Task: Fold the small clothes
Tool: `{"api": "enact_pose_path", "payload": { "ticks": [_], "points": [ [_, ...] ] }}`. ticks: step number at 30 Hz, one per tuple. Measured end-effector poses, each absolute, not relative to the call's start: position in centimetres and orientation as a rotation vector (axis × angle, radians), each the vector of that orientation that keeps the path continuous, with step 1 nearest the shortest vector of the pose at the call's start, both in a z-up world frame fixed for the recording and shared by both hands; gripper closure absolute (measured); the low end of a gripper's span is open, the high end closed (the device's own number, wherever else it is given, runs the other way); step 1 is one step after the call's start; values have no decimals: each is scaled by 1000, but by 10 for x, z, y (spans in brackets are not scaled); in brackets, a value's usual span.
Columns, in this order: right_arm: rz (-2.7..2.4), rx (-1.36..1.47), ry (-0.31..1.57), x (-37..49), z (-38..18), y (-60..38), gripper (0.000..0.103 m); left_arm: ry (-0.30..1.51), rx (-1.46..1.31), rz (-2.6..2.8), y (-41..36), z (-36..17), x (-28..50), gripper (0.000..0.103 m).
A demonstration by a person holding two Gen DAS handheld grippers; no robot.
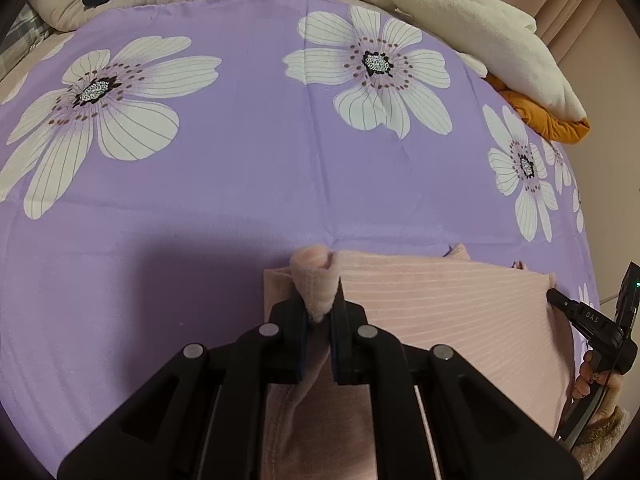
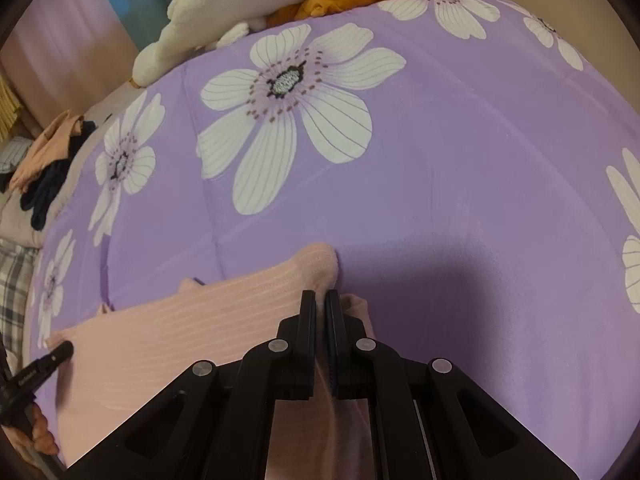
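Left wrist view: left claw (image 1: 320, 312) is clamped on one corner of the pink garment (image 1: 440, 304) on the bed (image 1: 240, 168); right claw (image 2: 320, 304) pinches the opposite corner, long edge spanning between them.

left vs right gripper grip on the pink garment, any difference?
The left gripper pinches a bunched, rolled corner of the pink garment; the right gripper clamps a flatter edge. The left's jaws stand visibly wider apart than the right's. Both are shut on the same garment, over the purple floral sheet.

Purple floral bedspread (image 1: 248, 152); white plush (image 1: 480, 20); mustard cloth (image 1: 556, 124)
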State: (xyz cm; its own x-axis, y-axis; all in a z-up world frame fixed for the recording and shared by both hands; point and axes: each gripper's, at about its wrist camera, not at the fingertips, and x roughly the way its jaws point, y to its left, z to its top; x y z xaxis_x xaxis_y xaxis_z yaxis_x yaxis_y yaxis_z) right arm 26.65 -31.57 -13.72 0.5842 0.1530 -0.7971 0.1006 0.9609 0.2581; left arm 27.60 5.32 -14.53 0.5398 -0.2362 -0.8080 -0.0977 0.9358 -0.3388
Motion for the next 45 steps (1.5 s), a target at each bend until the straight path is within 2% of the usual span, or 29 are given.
{"api": "enact_pose_path", "payload": {
  "ticks": [20, 21, 23, 25, 26, 28, 29, 31, 36, 45],
  "points": [
    [29, 221, 961, 264, -139, -312, 97, 997, -322, -58, 48, -142, 272, 90],
    [29, 199, 961, 261, -135, -310, 93, 994, -315, -55, 46, -139, 269, 88],
    [36, 179, 951, 256, -127, -307, 77, 981, -297, -47, 44, -130, 263, 78],
    [28, 164, 928, 248, -118, -304, 46, 959, -283, -39, 42, -119, 254, 56],
    [15, 149, 904, 241, -110, -303, 42, 942, -282, -39, 41, -112, 248, 51],
    [13, 127, 867, 226, -97, -301, 40, 916, -278, -47, 40, -98, 235, 29],
    [17, 130, 860, 221, -93, -302, 39, 909, -276, -51, 39, -93, 229, 26],
    [35, 155, 846, 207, -86, -304, 31, 891, -265, -60, 38, -84, 216, 20],
    [73, 238, 836, 168, -82, -314, 29, 901, -258, -53, 39, -81, 183, 15],
    [45, 508, 917, 116, -125, -346, 29, 1002, -379, -61, 53, -119, 137, 15]
  ]
}}
